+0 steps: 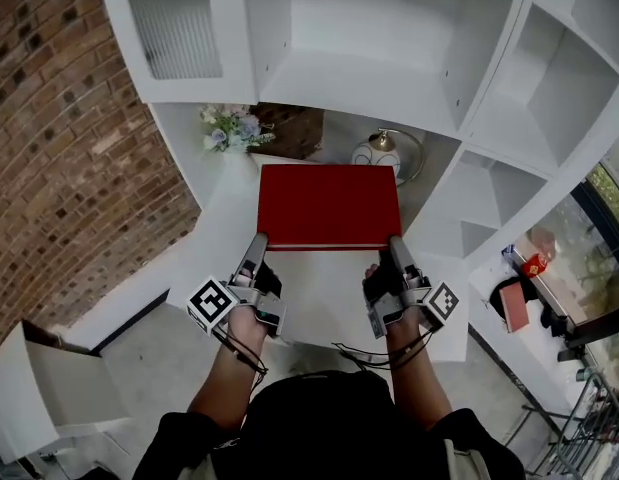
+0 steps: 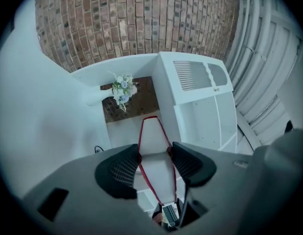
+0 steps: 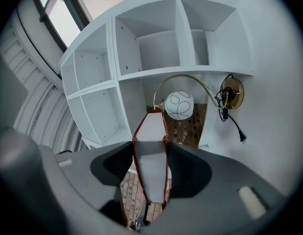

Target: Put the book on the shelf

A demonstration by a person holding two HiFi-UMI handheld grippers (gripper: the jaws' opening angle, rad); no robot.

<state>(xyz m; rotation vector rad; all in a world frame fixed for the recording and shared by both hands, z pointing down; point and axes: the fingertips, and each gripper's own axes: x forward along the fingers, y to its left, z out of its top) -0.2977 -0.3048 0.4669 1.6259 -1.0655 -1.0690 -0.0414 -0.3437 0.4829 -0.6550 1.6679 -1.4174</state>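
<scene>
Head view: left gripper (image 1: 257, 248) and right gripper (image 1: 397, 250) each clamp a near corner of the red book (image 1: 329, 206) before the shelf (image 1: 359, 80).

A brick wall (image 1: 59, 118) is filling the head view from eight to eleven o'clock. A small bunch of pale flowers (image 1: 229, 128) is sitting at about eleven o'clock, just beside a dark patterned panel (image 1: 294, 130). A white globe lamp (image 1: 377, 154) is showing near twelve o'clock, with a brass arc (image 1: 419, 153) curving around it. In the right gripper view a black cord (image 3: 231, 120) is hanging at two o'clock from a brass disc (image 3: 233, 93), its plug (image 3: 243, 140) dangling loose. A window (image 1: 574, 238) is showing at three o'clock in the head view.
</scene>
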